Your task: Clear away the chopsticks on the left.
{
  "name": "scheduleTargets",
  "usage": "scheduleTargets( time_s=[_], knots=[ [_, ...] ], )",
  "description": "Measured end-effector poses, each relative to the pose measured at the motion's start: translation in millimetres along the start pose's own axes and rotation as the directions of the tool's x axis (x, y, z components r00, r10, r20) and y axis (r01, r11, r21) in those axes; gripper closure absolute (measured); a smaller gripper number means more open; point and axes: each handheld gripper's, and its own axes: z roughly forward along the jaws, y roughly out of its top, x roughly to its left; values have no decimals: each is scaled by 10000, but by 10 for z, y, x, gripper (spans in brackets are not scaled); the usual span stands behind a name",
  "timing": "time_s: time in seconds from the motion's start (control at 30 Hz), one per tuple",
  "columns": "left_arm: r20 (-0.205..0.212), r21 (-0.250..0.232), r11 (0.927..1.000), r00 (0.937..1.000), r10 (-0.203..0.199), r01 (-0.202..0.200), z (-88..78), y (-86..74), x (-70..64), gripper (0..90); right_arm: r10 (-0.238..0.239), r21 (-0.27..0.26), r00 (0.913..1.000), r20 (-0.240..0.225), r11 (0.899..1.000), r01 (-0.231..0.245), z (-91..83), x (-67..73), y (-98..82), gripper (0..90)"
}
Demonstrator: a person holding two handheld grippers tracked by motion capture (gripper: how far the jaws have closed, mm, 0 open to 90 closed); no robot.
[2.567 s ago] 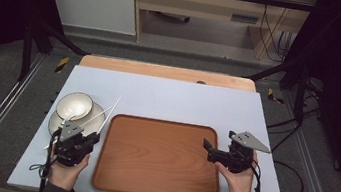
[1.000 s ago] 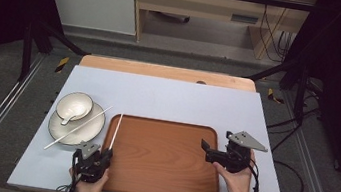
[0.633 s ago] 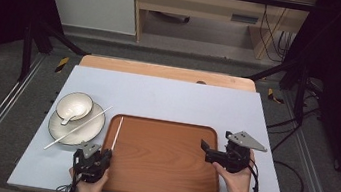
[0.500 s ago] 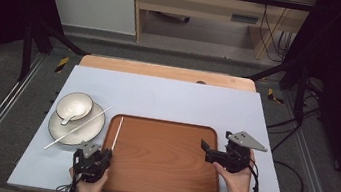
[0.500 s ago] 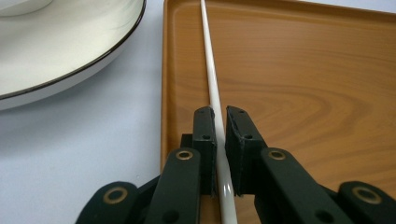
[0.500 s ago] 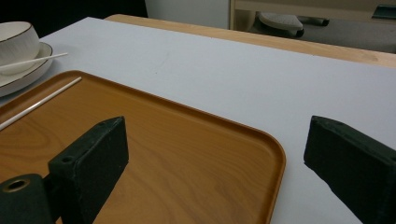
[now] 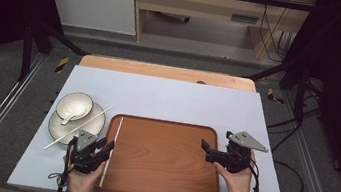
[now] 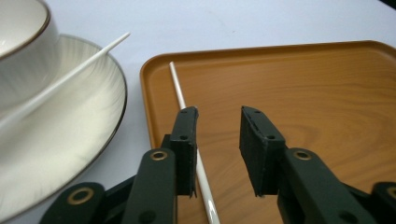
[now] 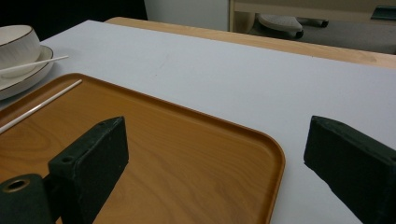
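The left gripper [image 8: 217,140] has just been opening, jaws now apart; the chopstick [image 8: 187,109] apparently lies released along the tray's [image 7: 161,183] left edge.

Wood-grain brown tray [image 7: 164,158] | white chopstick [image 8: 189,126] | gold-rimmed white bowl [image 7: 74,106] | ribbed white plate [image 8: 60,154] | pale blue-grey table [image 7: 168,100]

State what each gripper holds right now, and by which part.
Nothing is held. The left gripper has just been opening, the chopstick lying free on the tray. The right gripper is open.
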Motion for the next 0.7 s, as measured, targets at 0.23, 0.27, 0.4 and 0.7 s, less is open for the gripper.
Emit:
scheduleTargets(
  time_s=[0.23,0.27,0.4,0.7],
  knots=[
    [795,347,9897,9876,1355,-1386,-46,152,103,539,53,-6,10000,-26,10000,-53,-7,3,1,65],
    [930,370,9878,9847,1474,-1513,-61,165,124,509,58,-4,10000,-20,10000,-58,-7,3,1,64],
    [1322,314,9811,9737,1855,-1912,-117,153,244,447,92,-23,9999,-43,10000,-92,-7,2,2,64],
    [1470,553,9765,9691,1983,-2082,-184,4,561,339,55,28,10000,-24,10000,-55,3,4,-2,64]
  ],
)
